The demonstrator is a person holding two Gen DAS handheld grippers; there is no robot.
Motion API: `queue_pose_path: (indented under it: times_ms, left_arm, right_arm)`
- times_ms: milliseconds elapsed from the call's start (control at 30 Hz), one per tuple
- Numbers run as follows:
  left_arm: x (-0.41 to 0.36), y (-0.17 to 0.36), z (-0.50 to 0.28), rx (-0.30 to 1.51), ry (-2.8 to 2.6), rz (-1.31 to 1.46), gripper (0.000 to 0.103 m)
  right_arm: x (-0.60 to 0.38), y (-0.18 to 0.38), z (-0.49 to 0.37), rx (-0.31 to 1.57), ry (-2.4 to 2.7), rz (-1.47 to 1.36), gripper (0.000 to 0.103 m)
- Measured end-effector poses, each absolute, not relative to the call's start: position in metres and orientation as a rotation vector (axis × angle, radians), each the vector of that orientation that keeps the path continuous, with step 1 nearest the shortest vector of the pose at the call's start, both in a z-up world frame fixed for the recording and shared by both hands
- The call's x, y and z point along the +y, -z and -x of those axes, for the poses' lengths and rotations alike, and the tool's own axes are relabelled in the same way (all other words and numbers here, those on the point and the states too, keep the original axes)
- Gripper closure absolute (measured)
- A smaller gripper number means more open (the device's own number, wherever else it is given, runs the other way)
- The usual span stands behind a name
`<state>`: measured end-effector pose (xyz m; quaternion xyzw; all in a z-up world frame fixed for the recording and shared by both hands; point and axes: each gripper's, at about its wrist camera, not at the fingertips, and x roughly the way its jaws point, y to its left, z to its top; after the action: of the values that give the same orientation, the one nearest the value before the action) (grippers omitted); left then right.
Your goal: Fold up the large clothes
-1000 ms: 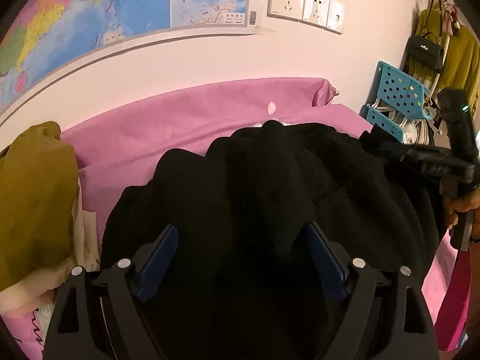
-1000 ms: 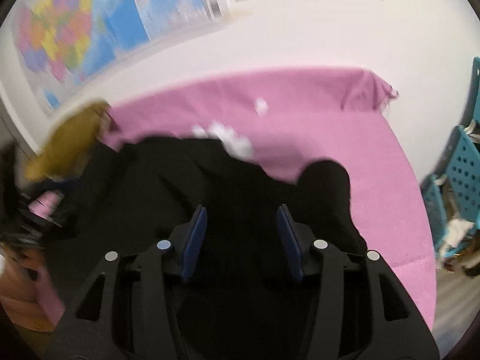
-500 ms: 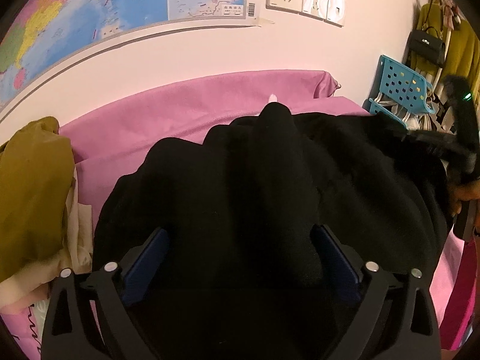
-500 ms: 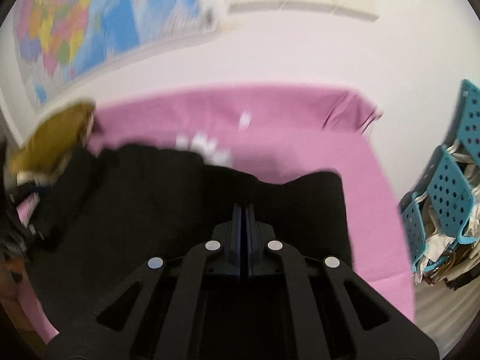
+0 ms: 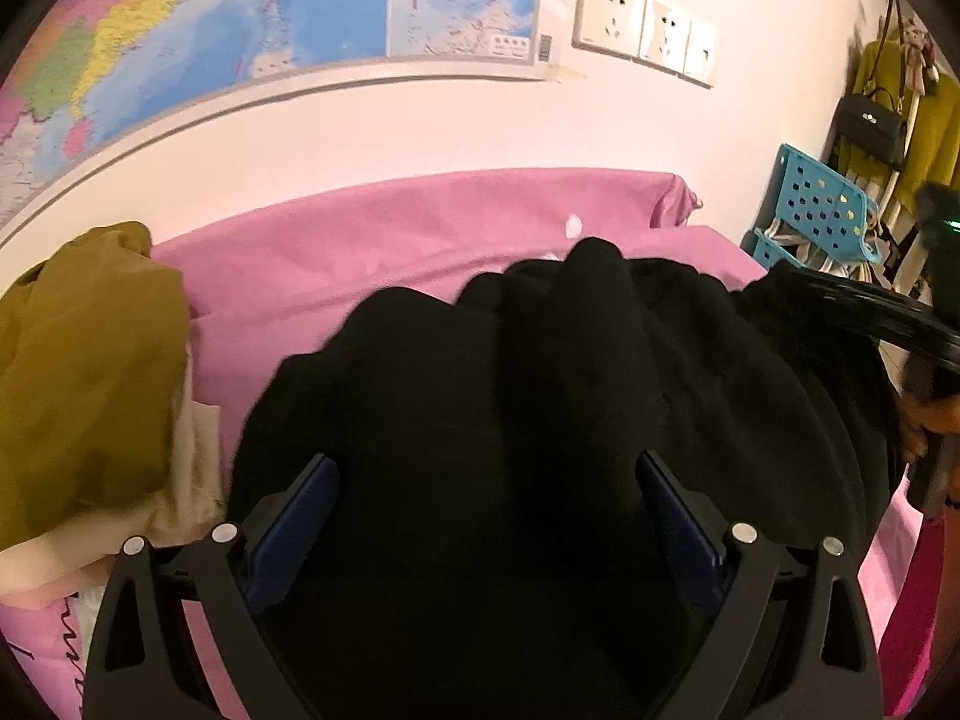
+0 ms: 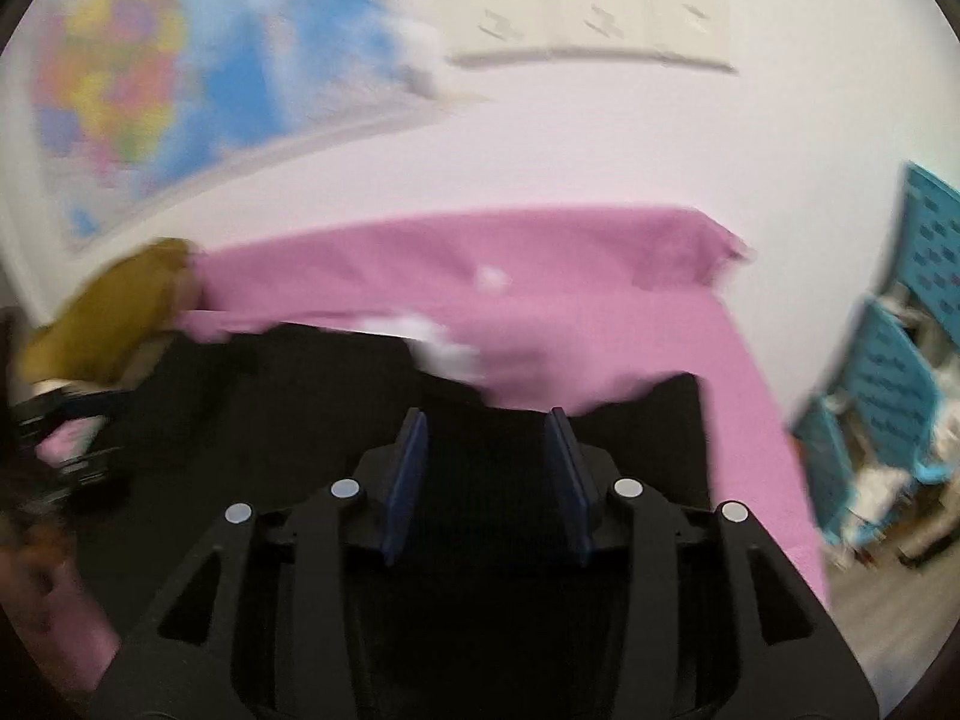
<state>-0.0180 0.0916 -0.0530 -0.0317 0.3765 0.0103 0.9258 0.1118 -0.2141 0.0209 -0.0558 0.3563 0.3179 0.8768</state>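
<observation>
Pink bedsheet (image 5: 372,252) over a bed against a white wall, world map (image 5: 240,30) and sockets (image 5: 645,30) above, blue crates (image 5: 816,210) at the right. Mustard garment (image 5: 84,372) heaped at the left edge of the bed, not part of this step.

Black garment (image 5: 540,390) lies bunched mid-bed, a ridge of it running up between the left gripper (image 5: 486,516) fingers. Left fingers stand wide; cloth sits in the gap, but the pads don't look pressed on it, so no grip there.

Right gripper (image 6: 486,480) is at the garment's right side, frame blurred. Its fingers have just been opening, now about half spread with black fabric between them; the pads look clear of it, though the blur makes that hard to be sure of.

Read: neither side holds, so this looks like a regrip between folds. Fold itself is far from done, the piece is lumpy, with no flat panel visible.

To do it well:
- flatten first; pull the ridge out sideways before any fold
- pinch at a hem or shoulder edge, single layer, not the thick bunch
- close both sides before lifting, or it will sag and twist
- lift low and drag over the sheet, keeping tension between the two hands
- keep clear of the mustard pile

Risk: thick fleece-like fabric slips from a shallow pinch.
</observation>
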Motion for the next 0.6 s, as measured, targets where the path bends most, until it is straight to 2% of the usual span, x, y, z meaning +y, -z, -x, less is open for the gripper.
queue_pose_path:
  times_ms: [200,300,367,433,467,567,600]
  left_arm:
    - [0.099,0.049,0.023,0.752,-0.026,0.073,0.008]
    - [0.109,0.041,0.038,0.719,-0.018,0.109,0.008]
    - [0.12,0.036,0.05,0.702,-0.052,0.112,0.008]
    - [0.13,0.034,0.058,0.705,-0.078,0.115,0.008]
    - [0.136,0.036,0.062,0.713,-0.085,0.119,0.008]
    - [0.143,0.047,0.065,0.754,-0.09,0.118,0.011]
    - [0.144,0.052,0.065,0.773,-0.089,0.119,0.015]
  right_arm:
    - [-0.165,-0.007,-0.071,0.78,-0.853,0.249,0.056]
    - [-0.163,0.014,-0.082,0.89,-0.824,0.21,0.055]
    - [-0.165,0.01,-0.079,0.874,-0.809,0.194,0.049]
    - [-0.164,0.001,-0.073,0.842,-0.848,0.169,0.028]
    - [-0.159,-0.004,-0.068,0.834,-0.879,0.175,0.023]
    - [-0.135,0.004,-0.059,0.86,-0.92,0.278,0.02]
    - [-0.131,0.011,-0.058,0.874,-0.917,0.314,0.026]
